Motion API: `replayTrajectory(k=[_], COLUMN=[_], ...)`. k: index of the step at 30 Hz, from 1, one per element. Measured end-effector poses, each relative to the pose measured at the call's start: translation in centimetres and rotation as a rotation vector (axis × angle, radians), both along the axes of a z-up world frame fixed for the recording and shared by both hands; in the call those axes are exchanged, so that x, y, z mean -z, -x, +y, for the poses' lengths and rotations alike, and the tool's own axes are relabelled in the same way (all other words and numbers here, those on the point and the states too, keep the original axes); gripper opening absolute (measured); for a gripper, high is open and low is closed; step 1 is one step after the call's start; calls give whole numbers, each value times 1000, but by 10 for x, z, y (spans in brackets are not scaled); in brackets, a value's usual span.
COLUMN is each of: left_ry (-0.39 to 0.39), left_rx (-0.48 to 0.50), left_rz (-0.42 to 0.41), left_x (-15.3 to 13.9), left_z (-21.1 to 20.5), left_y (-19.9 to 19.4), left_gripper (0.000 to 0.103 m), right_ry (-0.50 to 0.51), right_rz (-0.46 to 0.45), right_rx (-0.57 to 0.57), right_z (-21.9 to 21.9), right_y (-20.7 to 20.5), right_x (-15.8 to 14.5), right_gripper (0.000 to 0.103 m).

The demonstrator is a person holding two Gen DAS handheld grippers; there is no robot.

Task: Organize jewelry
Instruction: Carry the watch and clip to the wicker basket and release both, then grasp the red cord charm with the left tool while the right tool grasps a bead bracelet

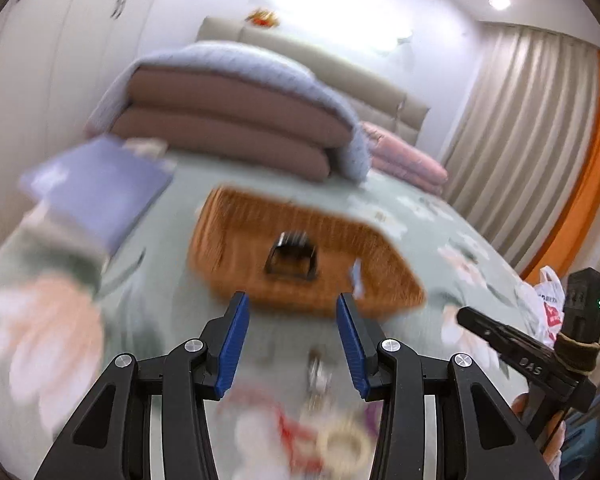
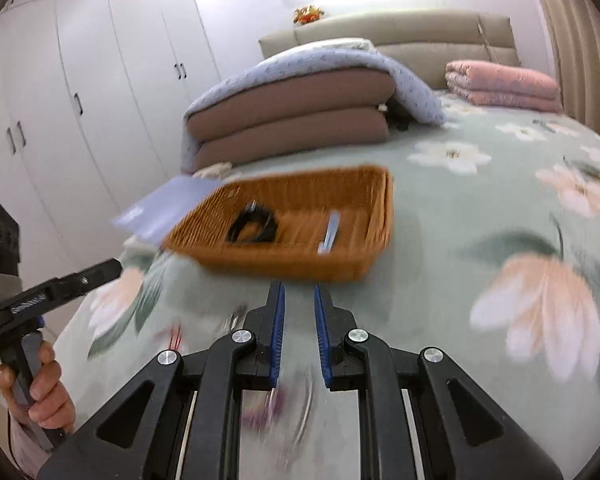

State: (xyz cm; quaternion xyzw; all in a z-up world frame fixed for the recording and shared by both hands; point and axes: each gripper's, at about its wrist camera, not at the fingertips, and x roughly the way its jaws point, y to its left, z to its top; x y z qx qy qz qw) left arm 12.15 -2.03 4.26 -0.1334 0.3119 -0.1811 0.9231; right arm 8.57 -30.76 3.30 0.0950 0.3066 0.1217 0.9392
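On the bed (image 2: 440, 240), whose green cover is printed with large pale flowers, folded brown bedding (image 2: 292, 120) under a blue quilt (image 2: 332, 62) is stacked toward the headboard, with a folded pink blanket (image 2: 504, 86) well apart to its right. White wardrobe doors (image 2: 80, 92) line the wall on the left of the right wrist view, and beige curtains (image 1: 520, 132) hang at the right of the left wrist view. A flat blue-violet booklet (image 1: 100, 192) lies on the cover just beside the left end of a woven brown basket (image 2: 300, 262). The basket sits in the middle of the bed, ahead of both grippers. Inside it lie a black clip-like item (image 2: 254, 226) and a slim light-blue piece (image 2: 330, 232), apart from each other. A white plastic bag (image 1: 548, 300) shows at the bed's right edge.

The left gripper (image 1: 292, 340) hangs above the cover with its blue-padded fingers spread wide and nothing between them. Below it, badly blurred, lie loose jewelry pieces: a pale ring-shaped bangle (image 1: 344, 446), something red (image 1: 296, 432) and a small silvery item (image 1: 318, 368). The right gripper (image 2: 299, 336) has its fingers parted by a narrower gap, also holding nothing; blurred purple (image 2: 266, 406) and thin silvery shapes lie beneath it.
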Motion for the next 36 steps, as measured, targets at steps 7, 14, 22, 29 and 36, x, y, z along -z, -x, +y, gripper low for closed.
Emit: replayTrajectory(k=[7, 14, 22, 29, 36], left_ry=[11, 32, 74, 28, -75], left_rx=[-19, 31, 69, 81, 72], left_rz=[128, 203, 254, 265, 249], left_x=[56, 76, 86, 90, 90], left_z=[13, 9, 6, -13, -26], left_y=[24, 17, 14, 11, 12], left_gripper=[46, 46, 46, 45, 33], right_ry=[41, 84, 159, 197, 221], right_rz=[82, 82, 88, 105, 123], right_rx=[-26, -105, -139, -150, -146], right_z=[11, 25, 43, 48, 50], right_y=[22, 38, 43, 43, 40], right_x=[40, 51, 55, 60, 65], right_gripper=[18, 18, 18, 18, 18])
